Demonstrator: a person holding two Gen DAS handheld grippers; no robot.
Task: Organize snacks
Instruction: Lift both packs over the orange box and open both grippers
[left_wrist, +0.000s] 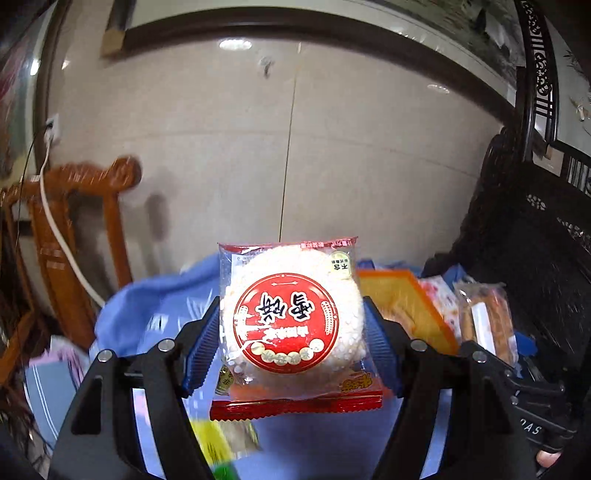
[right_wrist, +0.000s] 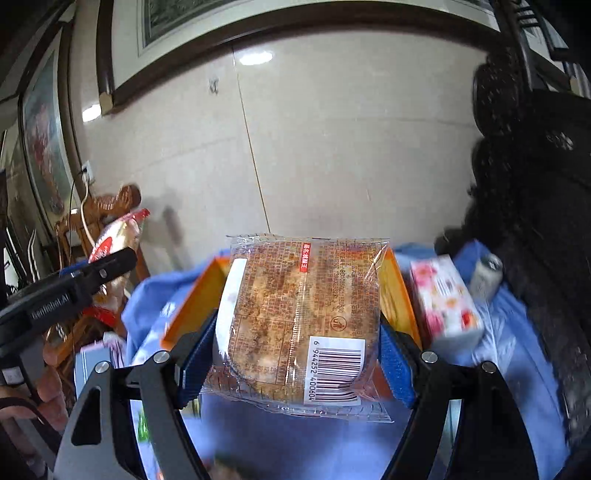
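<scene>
Two hand-held grippers angle downward over a blue cloth-covered table (right_wrist: 295, 435). The left gripper (left_wrist: 291, 328) clamps a round white rice cracker in a clear red-labelled wrapper (left_wrist: 290, 321) between its blue pads. The right gripper (right_wrist: 297, 332) pinches a brown square cake in clear barcoded plastic (right_wrist: 299, 317), above an orange box (right_wrist: 397, 295).
</scene>
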